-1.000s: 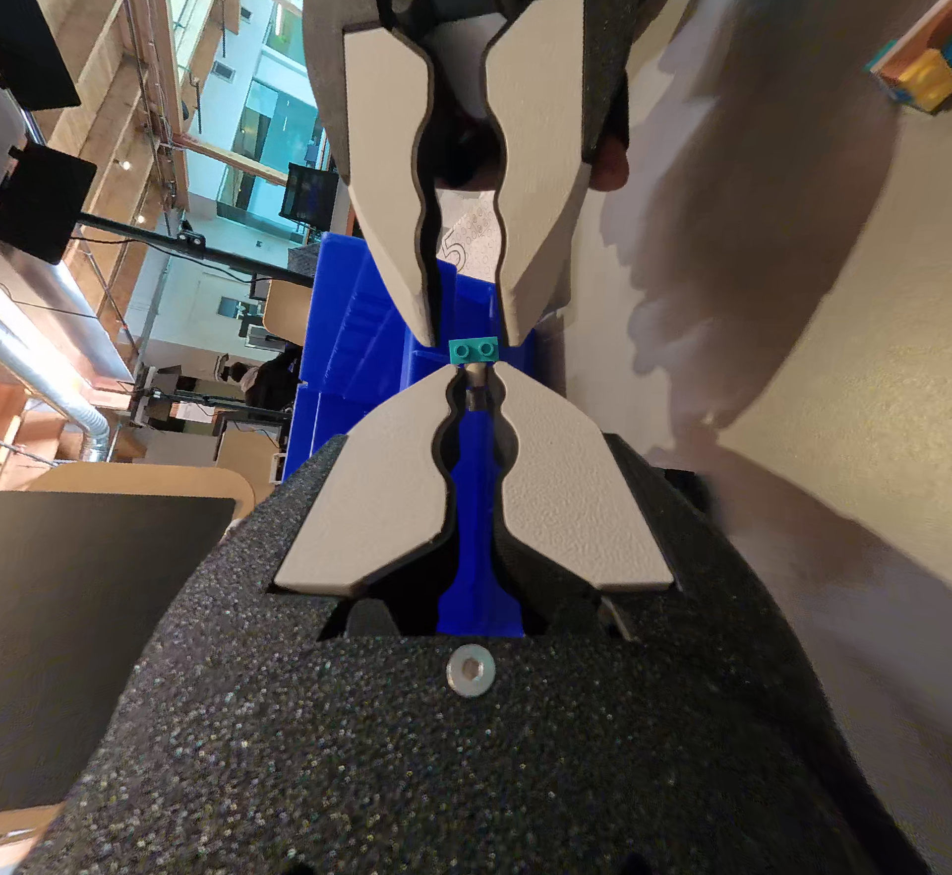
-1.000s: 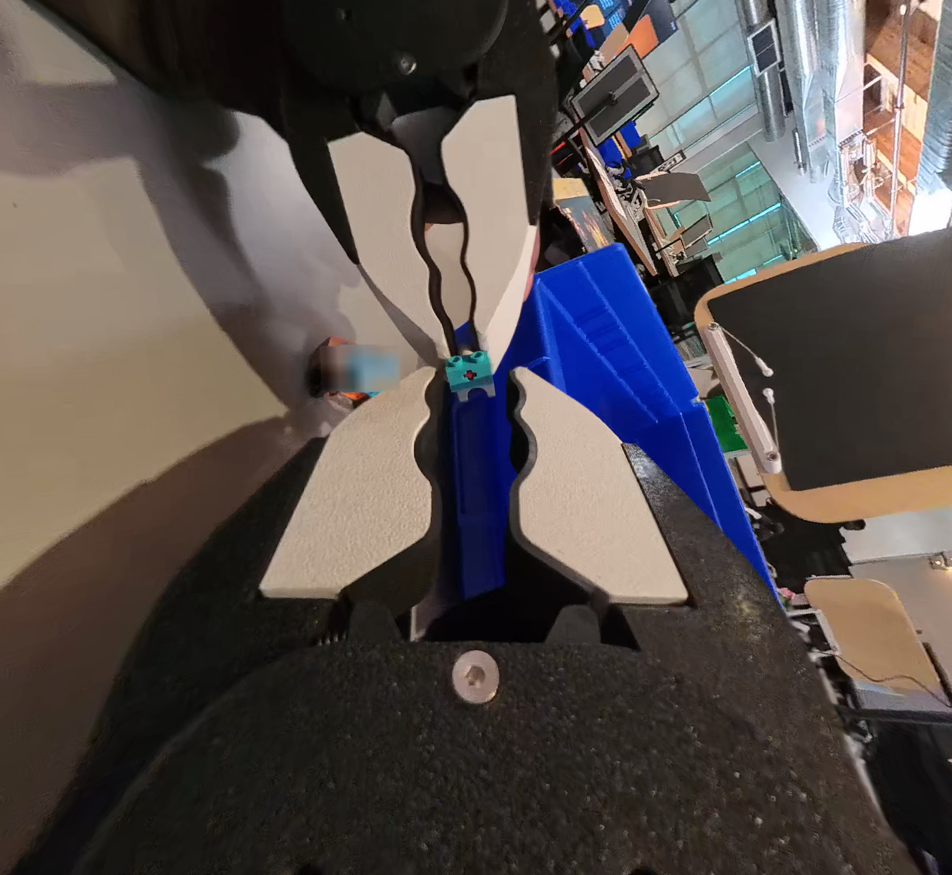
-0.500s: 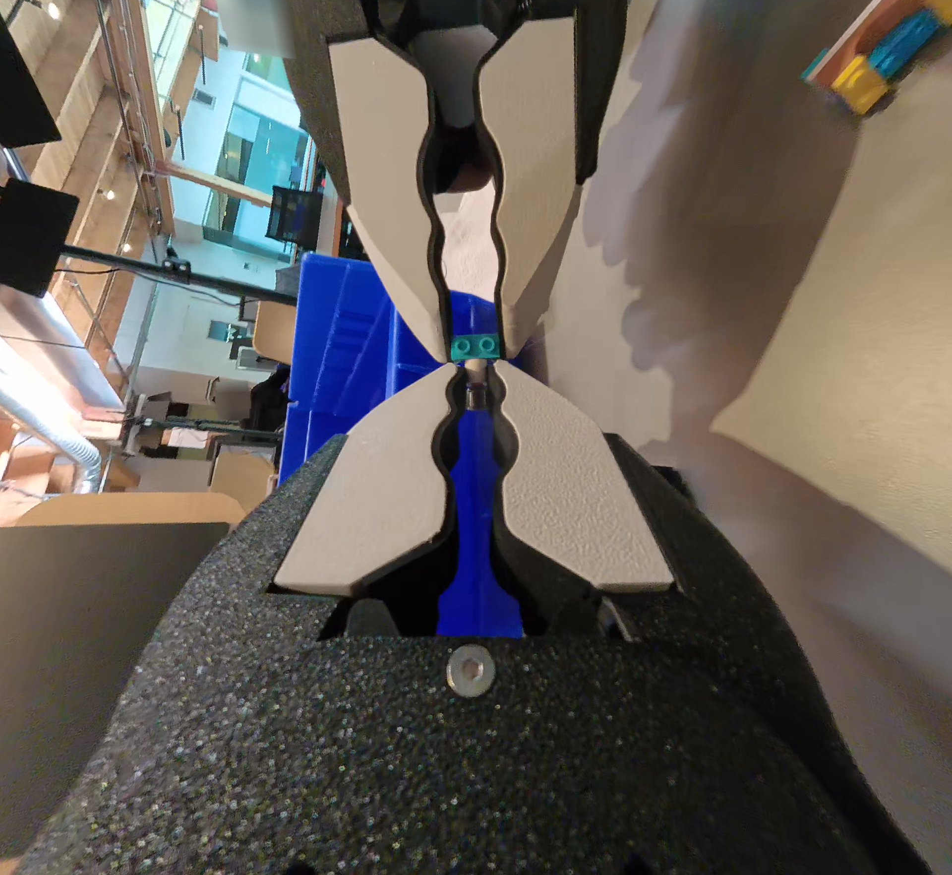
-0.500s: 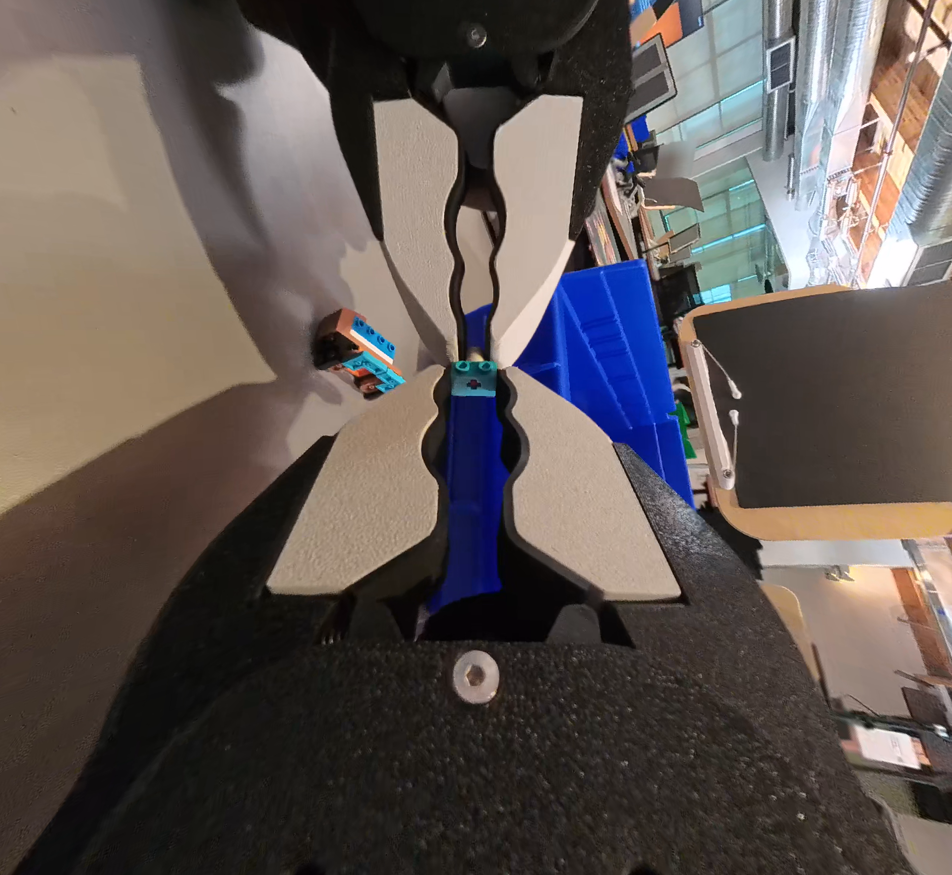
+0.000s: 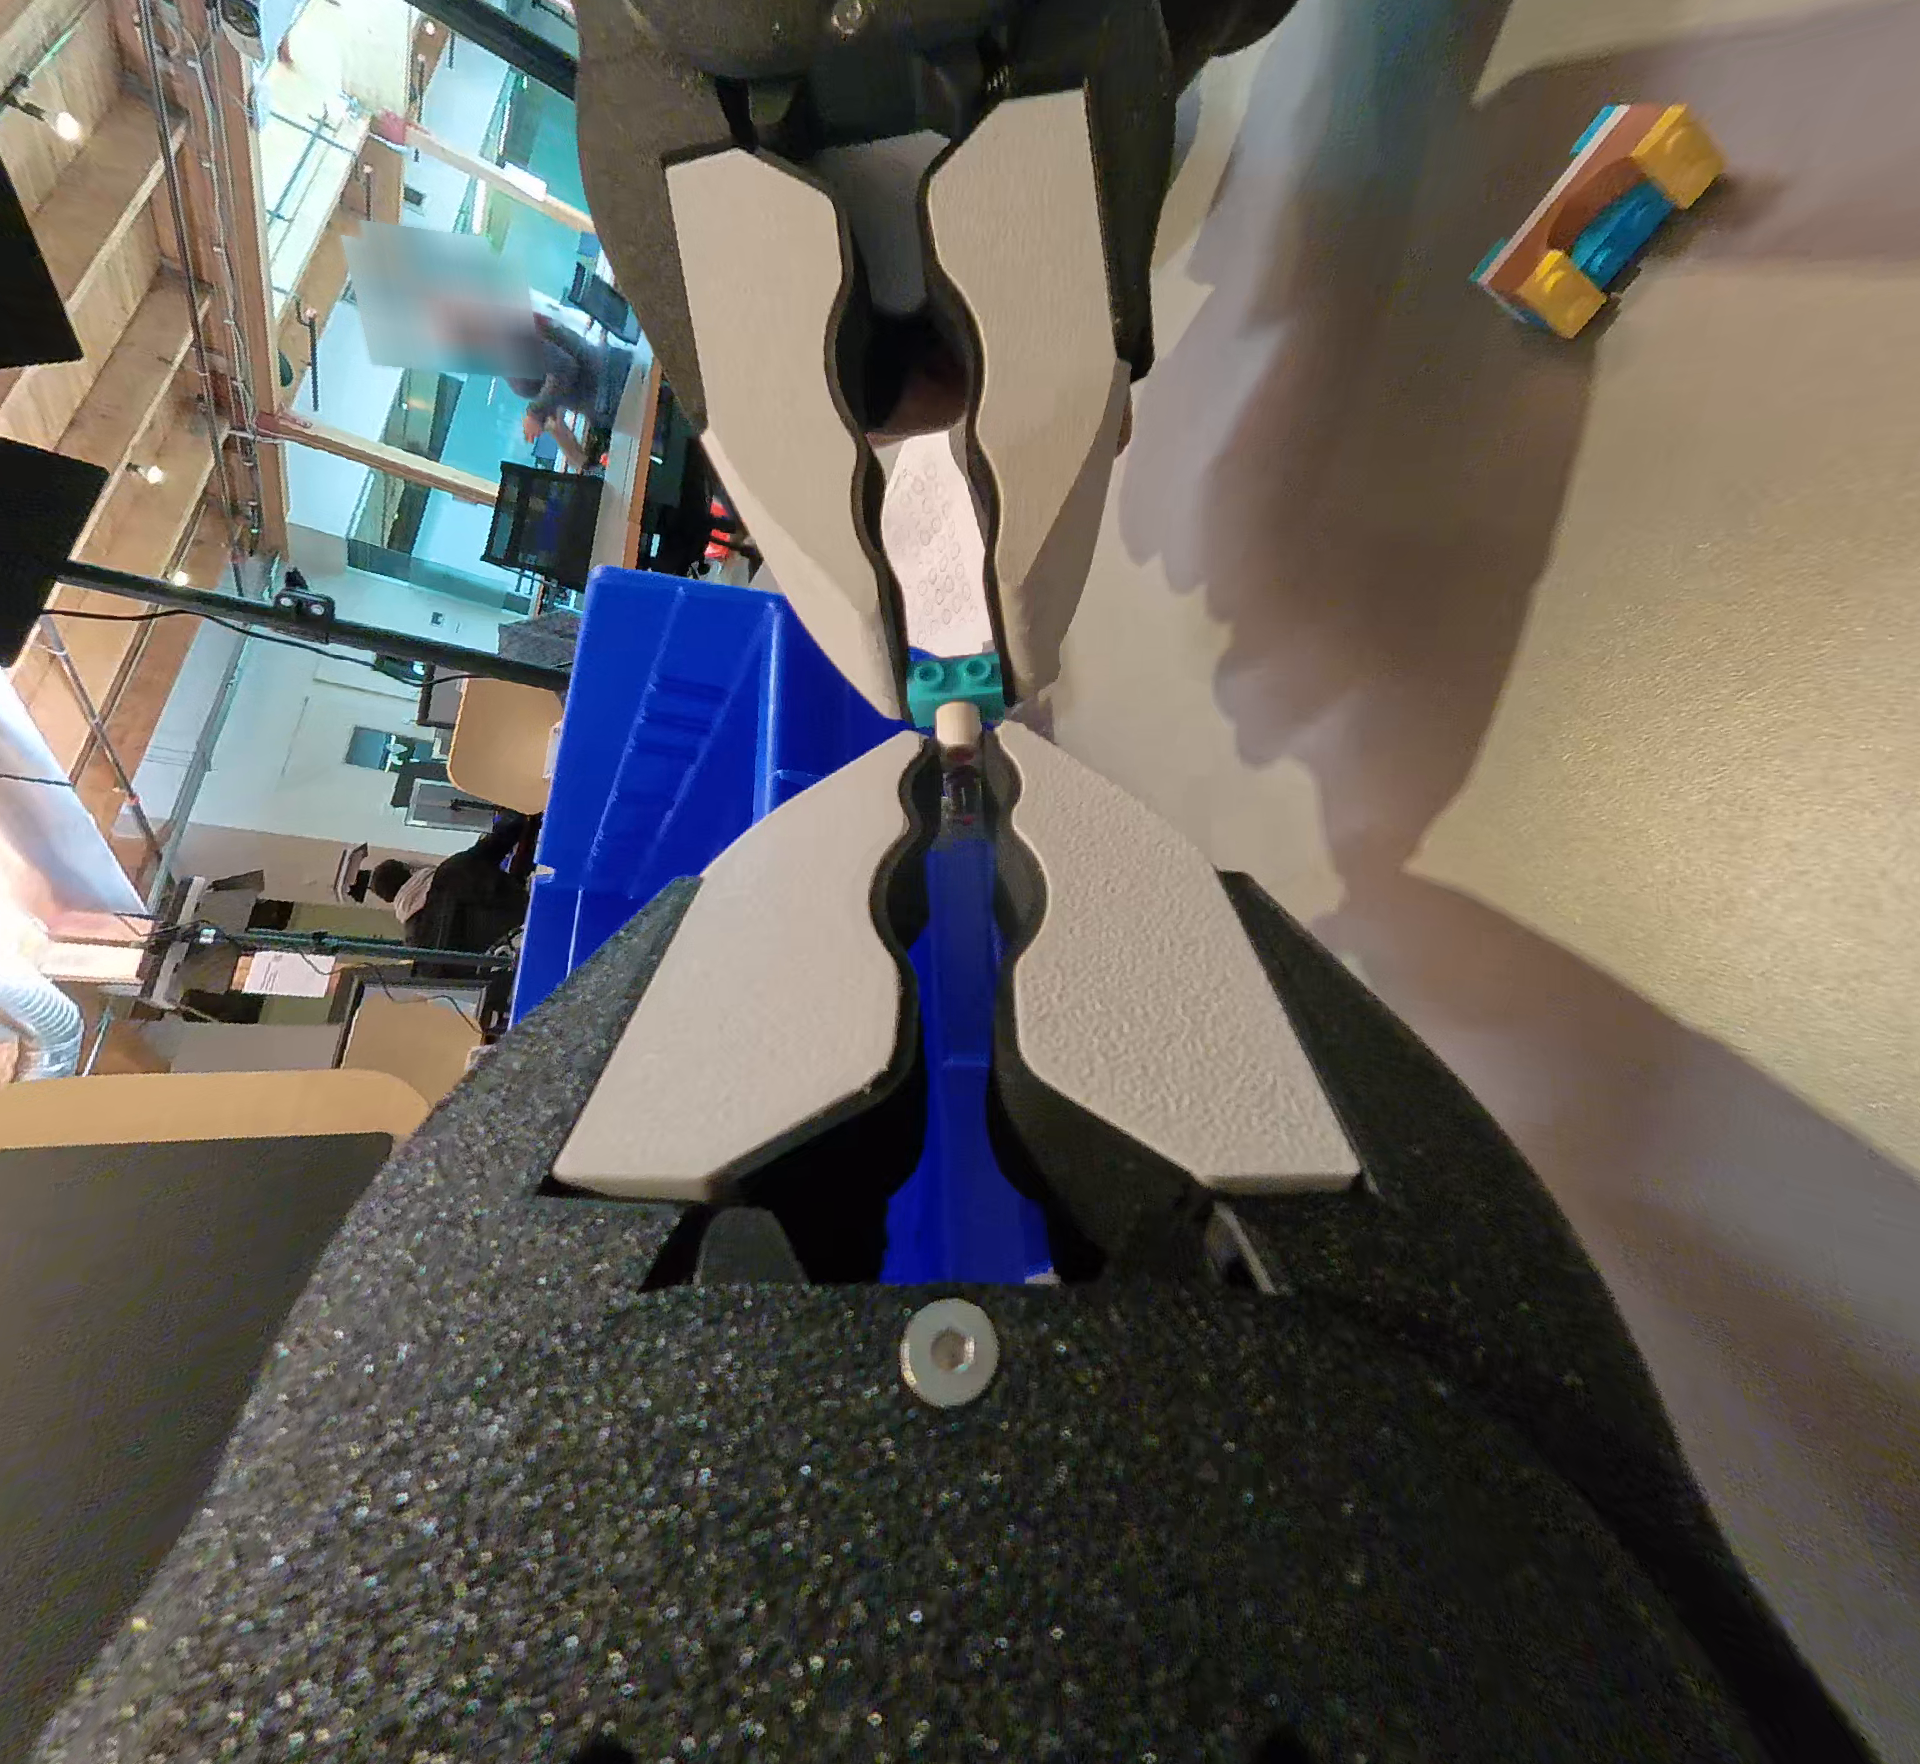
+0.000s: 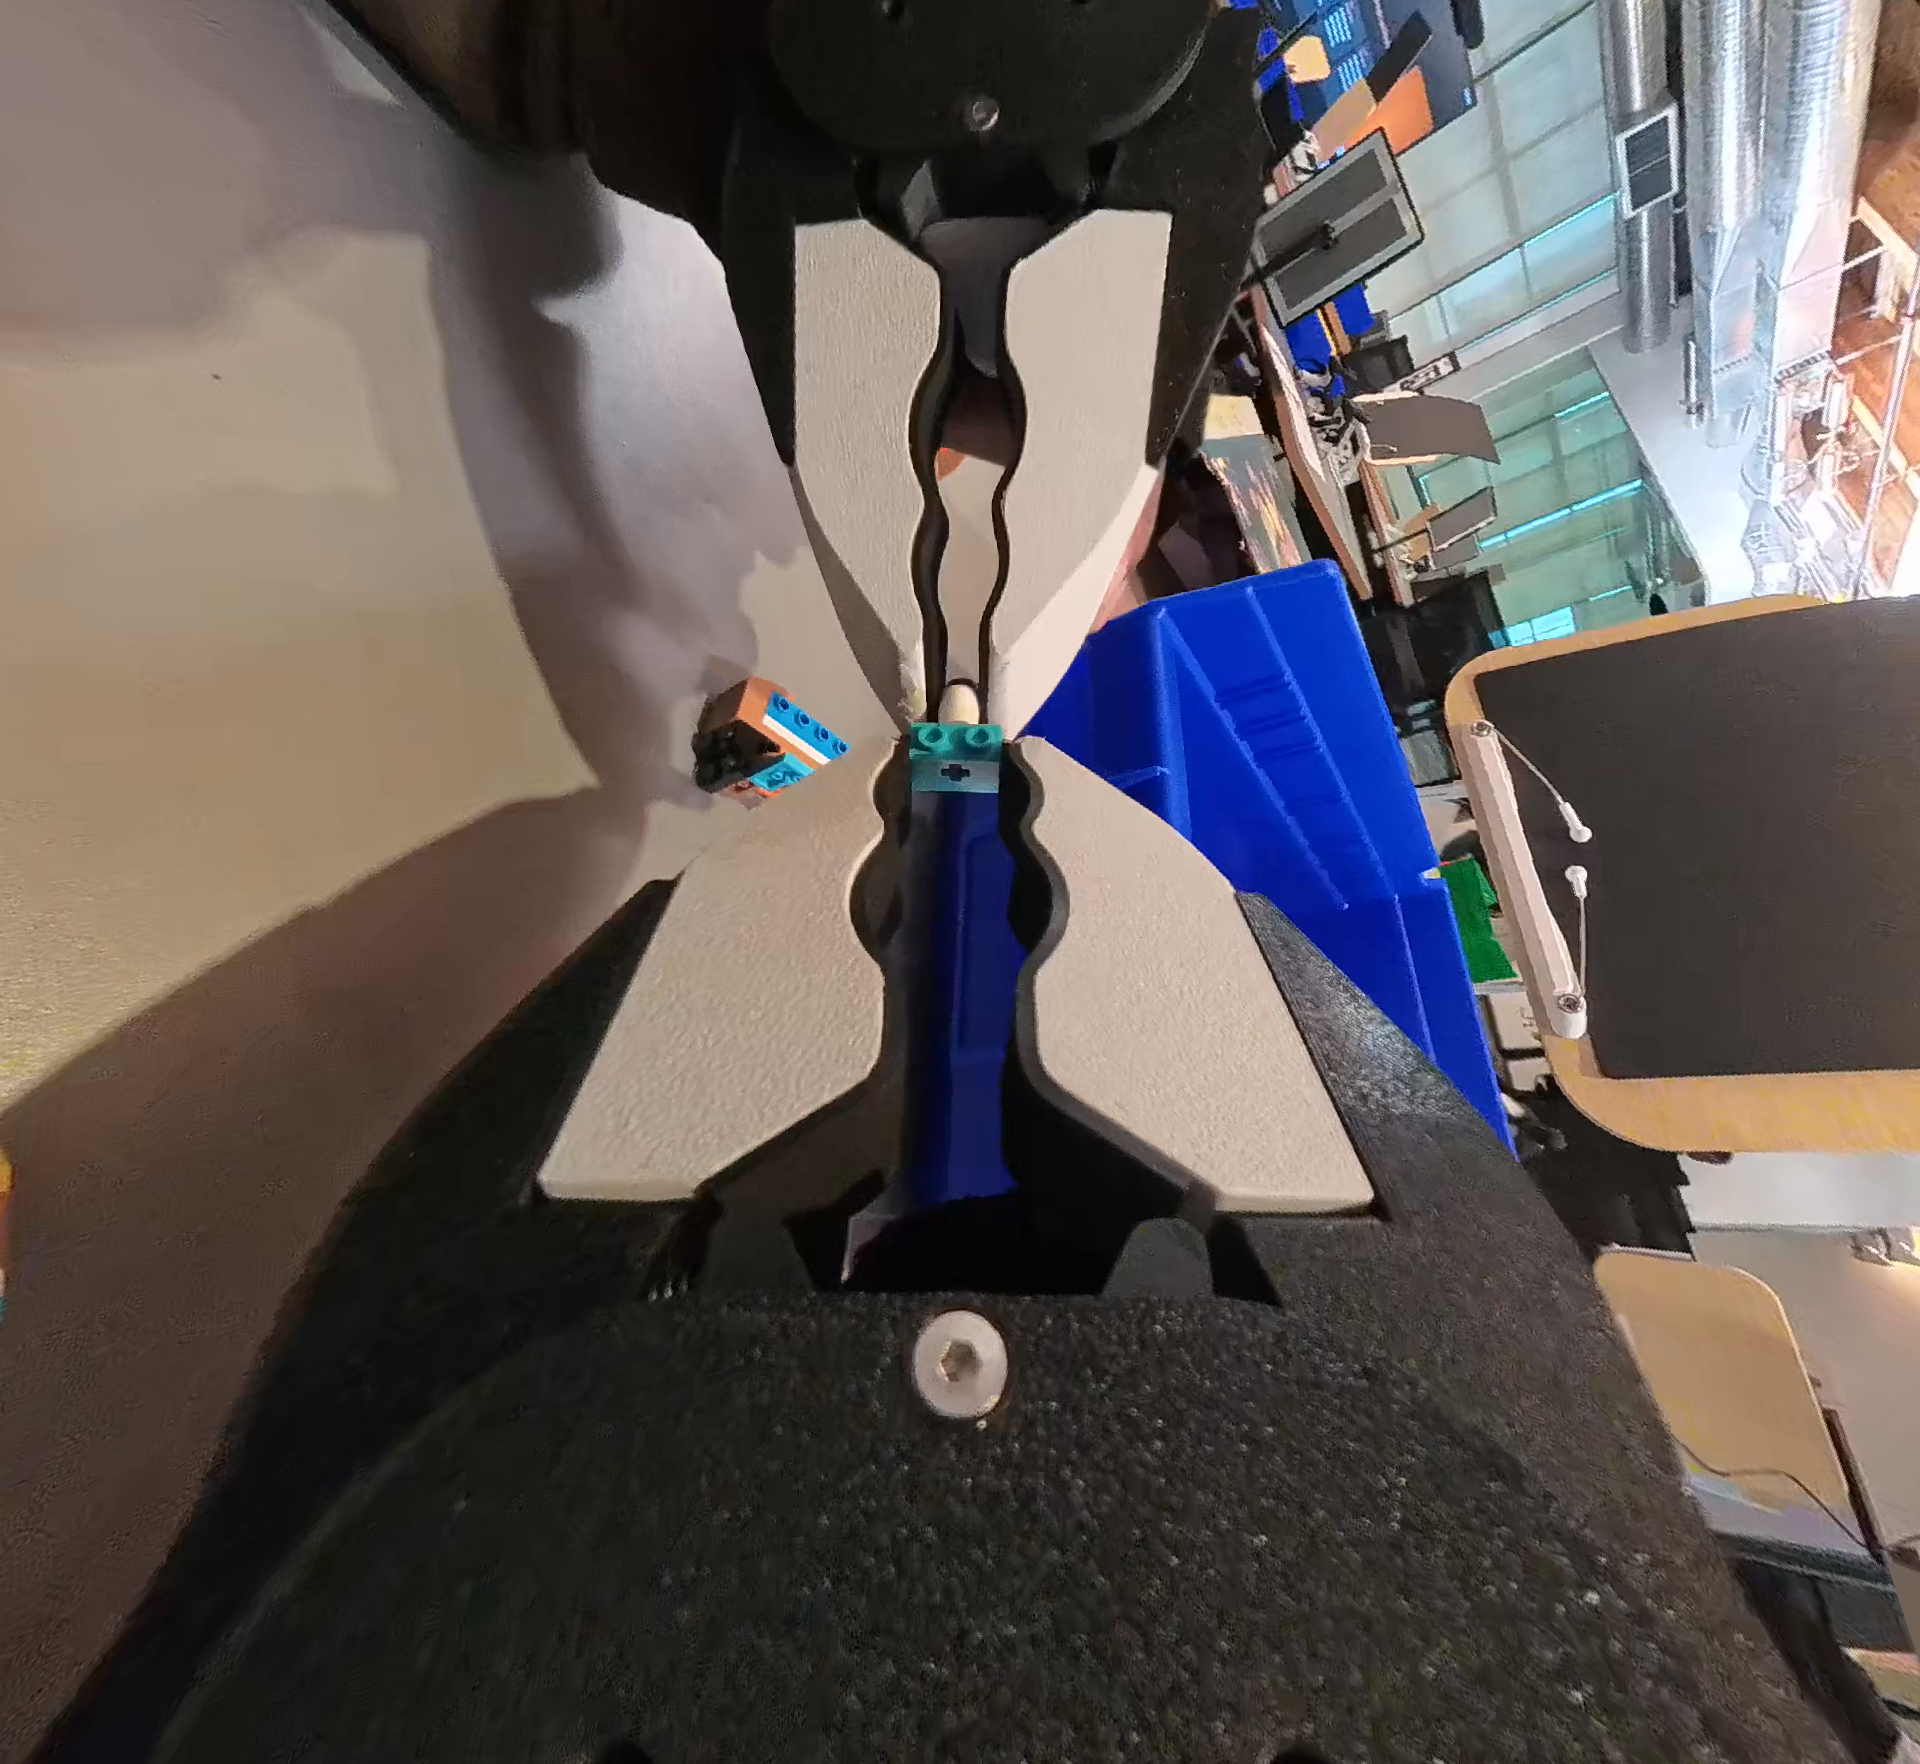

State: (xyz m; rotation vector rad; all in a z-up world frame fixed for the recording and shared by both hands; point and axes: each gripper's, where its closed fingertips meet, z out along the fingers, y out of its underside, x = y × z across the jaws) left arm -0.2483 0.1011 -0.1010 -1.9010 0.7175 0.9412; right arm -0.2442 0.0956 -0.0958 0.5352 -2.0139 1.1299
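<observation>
Pinching a cream peg (image 5: 956,722) by its tip, my left gripper (image 5: 956,750) has its fingers (image 5: 779,966) closed almost to nothing in the left wrist view. My right gripper (image 5: 951,670) comes in from above, nose to nose, with a teal brick (image 5: 954,678) nipped between its tips. The peg's end sits against the brick's side, touching as far as I can tell. A blue bin (image 5: 665,748) stands behind, and a small block of bricks (image 5: 1600,218) lies well apart on the worktop (image 5: 1662,675). In the right wrist view the right gripper (image 6: 954,764) is drawn in to the brick's width, studs away from me and a cross-shaped hole (image 6: 954,769) facing the lens. The peg (image 6: 956,704) shows just beyond, in the left gripper's narrow gap (image 6: 958,691). The blue bin (image 6: 1247,779) is to the right and the block of bricks (image 6: 769,748) to the left on the worktop (image 6: 260,571). With pieces this small, I judge the hold goes best with both grips firm, the two noses in one line, and any push straight along the peg, never sideways.
</observation>
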